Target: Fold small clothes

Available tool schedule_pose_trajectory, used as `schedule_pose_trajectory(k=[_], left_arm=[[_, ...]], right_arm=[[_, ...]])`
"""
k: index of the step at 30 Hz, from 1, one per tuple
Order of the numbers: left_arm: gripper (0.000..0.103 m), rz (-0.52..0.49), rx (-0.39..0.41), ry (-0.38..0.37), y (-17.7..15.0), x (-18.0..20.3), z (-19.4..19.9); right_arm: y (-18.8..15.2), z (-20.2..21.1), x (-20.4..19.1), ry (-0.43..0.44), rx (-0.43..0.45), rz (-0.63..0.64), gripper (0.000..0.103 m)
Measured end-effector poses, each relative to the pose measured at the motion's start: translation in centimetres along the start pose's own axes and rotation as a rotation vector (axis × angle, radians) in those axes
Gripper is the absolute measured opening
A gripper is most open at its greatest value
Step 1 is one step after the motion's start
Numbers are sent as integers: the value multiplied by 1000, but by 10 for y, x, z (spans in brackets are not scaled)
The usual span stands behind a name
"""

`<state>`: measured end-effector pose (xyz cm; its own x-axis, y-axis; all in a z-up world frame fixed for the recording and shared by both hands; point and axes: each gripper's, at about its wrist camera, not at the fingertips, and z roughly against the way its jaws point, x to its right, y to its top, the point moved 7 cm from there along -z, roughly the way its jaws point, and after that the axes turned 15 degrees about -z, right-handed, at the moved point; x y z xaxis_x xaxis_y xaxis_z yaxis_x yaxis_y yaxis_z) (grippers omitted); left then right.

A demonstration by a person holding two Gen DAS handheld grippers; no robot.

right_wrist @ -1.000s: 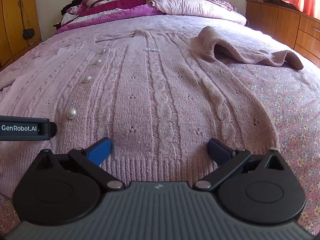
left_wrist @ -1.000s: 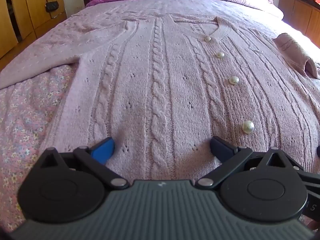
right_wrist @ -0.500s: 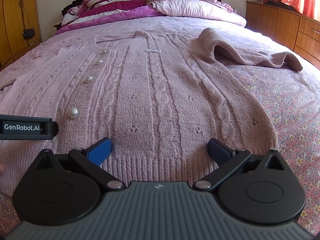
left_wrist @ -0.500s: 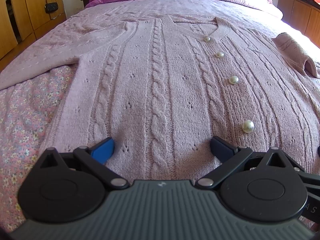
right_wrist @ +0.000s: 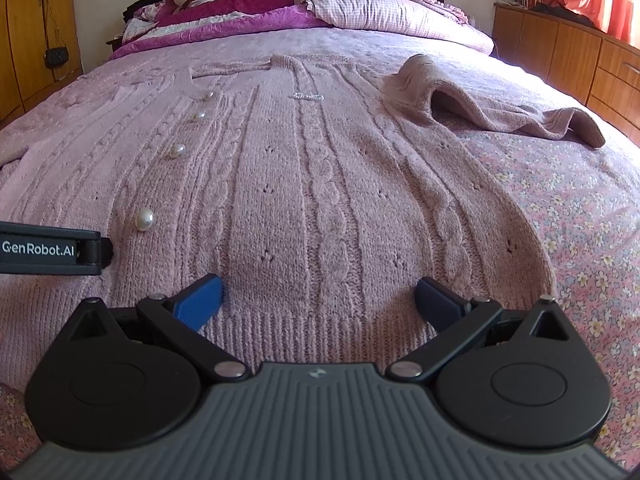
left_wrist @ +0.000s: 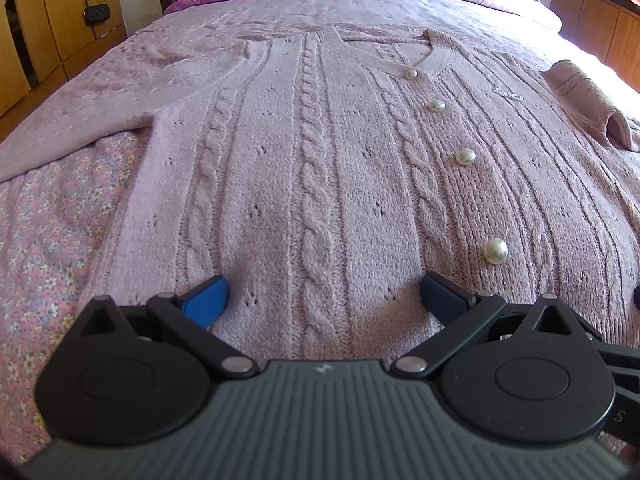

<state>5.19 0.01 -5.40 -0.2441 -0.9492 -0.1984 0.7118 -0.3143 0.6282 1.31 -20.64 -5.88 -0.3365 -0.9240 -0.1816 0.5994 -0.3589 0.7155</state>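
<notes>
The left gripper (left_wrist: 323,294) was low over the bottom edge of the pink cardigan (left_wrist: 320,184), and its two blue fingers (left_wrist: 206,300) were spread wide apart with nothing between them. The right gripper (right_wrist: 318,300) was beside it over the same edge, and its fingers (right_wrist: 198,300) were spread wide too, holding nothing. I could not tell if the finger tips touched the wool or only hung just above it.

The cardigan lay flat on the bed (right_wrist: 580,208), front side up, with its ribbed bottom edge (right_wrist: 320,320) nearest the grippers. From the right wrist, part of the left gripper (the black bar with white letters) (right_wrist: 50,253) showed at the left side, just beside the lowest pearl button (right_wrist: 144,219).

A row of round pearl buttons (left_wrist: 465,157) ran up the middle of the cardigan toward the neck (left_wrist: 438,54). Thick rope-like knit lines (left_wrist: 314,184) ran up it as well.

Farther up, one sleeve (left_wrist: 100,120) lay stretched out flat to the left. The other sleeve (right_wrist: 480,100) was bunched and folded over on the right, lying on the flowery sheet.

At the far end were pillows (right_wrist: 384,10) and a bright purple blanket (right_wrist: 248,20). Wooden cupboards (right_wrist: 560,48) stood to the right of the bed.
</notes>
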Motion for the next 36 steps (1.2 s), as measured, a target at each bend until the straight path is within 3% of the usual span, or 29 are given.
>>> schedule_pose_trajectory(k=[14,26,36], left_arm=[[103,-5,3,-10,0,-1,0],[103,-7,-7,-24,2,-3,2],[103,32,-34,-65,7,-8,14]], right_arm=[[3,2,5,30,-10,-45,103],[7,-3,3,32,-86,-15,103],[28,6,18,188,-177,-134,103]])
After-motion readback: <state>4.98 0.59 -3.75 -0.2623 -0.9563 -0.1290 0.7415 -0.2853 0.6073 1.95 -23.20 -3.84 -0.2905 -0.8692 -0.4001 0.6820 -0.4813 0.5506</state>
